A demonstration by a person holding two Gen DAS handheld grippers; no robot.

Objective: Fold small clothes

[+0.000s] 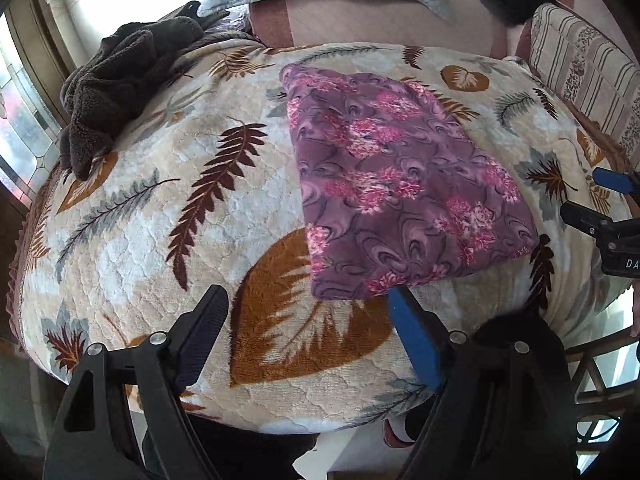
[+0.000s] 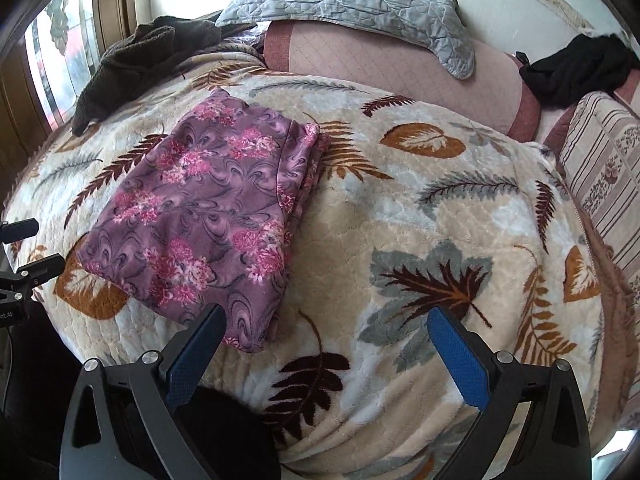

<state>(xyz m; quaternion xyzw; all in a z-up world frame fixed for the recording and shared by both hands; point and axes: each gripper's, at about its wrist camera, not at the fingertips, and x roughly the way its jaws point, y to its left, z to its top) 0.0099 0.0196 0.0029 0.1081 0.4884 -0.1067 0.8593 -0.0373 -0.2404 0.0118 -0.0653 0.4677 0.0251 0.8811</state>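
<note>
On the leaf blanket (image 1: 160, 240) lies the folded purple cloth (image 1: 400, 184), long axis running near to far, between both tongs: left gripper (image 1: 308, 320) and right gripper (image 2: 326, 336) spread, empty, each beside a near corner.

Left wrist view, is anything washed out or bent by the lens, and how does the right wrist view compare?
Left wrist view: window glare blows out the top left; the leaf blanket bulges from fisheye distortion. Right wrist view: the window is milder, the purple floral garment sharp, evenly lit.
</note>
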